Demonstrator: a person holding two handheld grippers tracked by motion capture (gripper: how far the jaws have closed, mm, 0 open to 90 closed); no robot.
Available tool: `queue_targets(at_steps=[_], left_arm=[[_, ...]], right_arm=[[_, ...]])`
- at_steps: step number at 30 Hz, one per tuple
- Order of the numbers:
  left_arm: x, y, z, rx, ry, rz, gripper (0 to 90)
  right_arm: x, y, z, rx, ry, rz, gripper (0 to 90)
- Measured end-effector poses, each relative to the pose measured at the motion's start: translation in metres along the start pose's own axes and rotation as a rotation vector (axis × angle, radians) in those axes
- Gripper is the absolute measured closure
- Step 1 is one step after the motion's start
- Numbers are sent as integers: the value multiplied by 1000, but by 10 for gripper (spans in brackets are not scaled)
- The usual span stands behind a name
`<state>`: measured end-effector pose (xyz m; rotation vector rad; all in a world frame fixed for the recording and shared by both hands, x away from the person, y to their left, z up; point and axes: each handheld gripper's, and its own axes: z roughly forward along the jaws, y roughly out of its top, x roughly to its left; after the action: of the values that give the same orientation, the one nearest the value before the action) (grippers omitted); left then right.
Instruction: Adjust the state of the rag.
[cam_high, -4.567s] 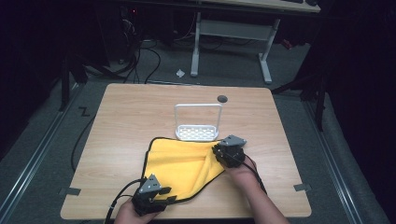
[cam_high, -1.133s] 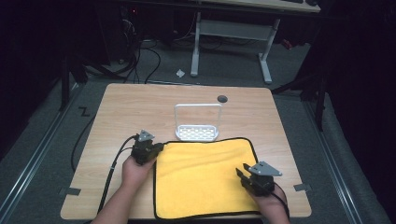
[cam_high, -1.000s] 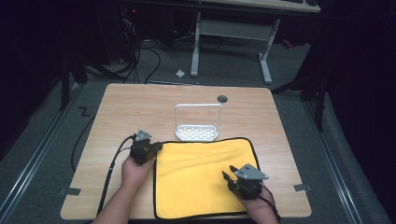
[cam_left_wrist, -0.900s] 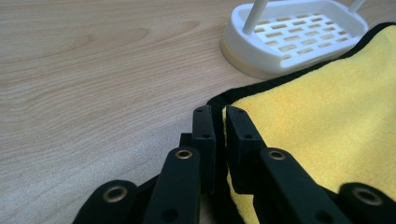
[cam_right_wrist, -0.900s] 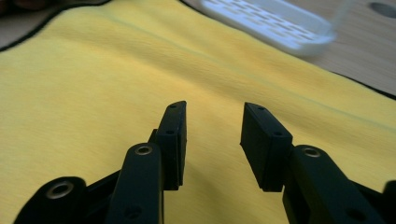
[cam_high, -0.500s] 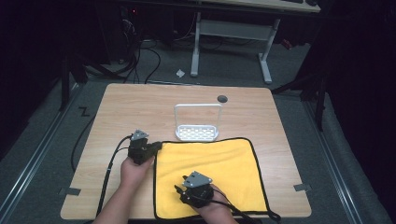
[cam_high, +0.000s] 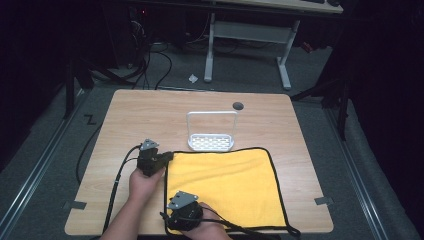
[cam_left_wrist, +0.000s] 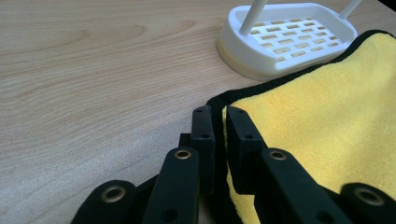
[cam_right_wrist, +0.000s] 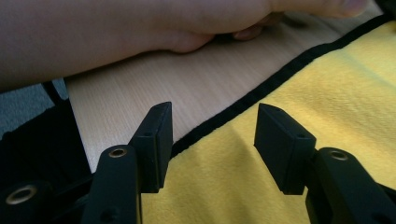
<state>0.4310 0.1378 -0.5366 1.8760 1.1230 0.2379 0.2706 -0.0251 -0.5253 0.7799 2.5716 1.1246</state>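
A yellow cloth (cam_high: 225, 182) with a black hem lies spread flat on the wooden table (cam_high: 150, 115). My left gripper (cam_high: 169, 156) is shut on the cloth's far left corner (cam_left_wrist: 224, 100), which sits pinched between the jaws (cam_left_wrist: 218, 116). My right gripper (cam_high: 170, 216) hovers at the cloth's near left corner. Its jaws (cam_right_wrist: 212, 126) have just been opening and stand wide apart over the black hem (cam_right_wrist: 261, 88), with the pads pressing on nothing. The person's left forearm (cam_right_wrist: 116, 32) crosses the top of the right gripper view.
A white slotted soap dish (cam_high: 211, 140) with an upright wire handle stands just beyond the cloth's far edge, close to the left gripper (cam_left_wrist: 285, 37). A round cable hole (cam_high: 238, 106) sits behind it. Cables trail off the table's near edge.
The right gripper has travelled from the cloth's near right side across to its near left corner and opened its jaws. The left gripper has stayed put. The cloth, folded earlier, now lies flat.
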Motion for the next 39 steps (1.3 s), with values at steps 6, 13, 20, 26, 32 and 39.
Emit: queue_targets(at_steps=[6,13,20,26,32,39], left_arm=[[0,0,0,-1,1,2,818],[1,0,0,-1,-9,-12,818],[3,-1,-2,-14,-37,-34,819],[8,-2,-8,-65,-53,-77,828],[24,-5,-27,-145,-54,-180,834],[47,-10,-72,-232,4,-231,836]], right_arm=[[4,-4,4,28,-34,-40,648],[-4,-5,-4,-1,-57,-52,828],[-9,2,-33,-110,-81,-49,830],[-1,8,-34,-143,-72,-74,833],[7,26,-23,-166,-69,-97,834],[27,54,-8,-208,-17,-118,833]])
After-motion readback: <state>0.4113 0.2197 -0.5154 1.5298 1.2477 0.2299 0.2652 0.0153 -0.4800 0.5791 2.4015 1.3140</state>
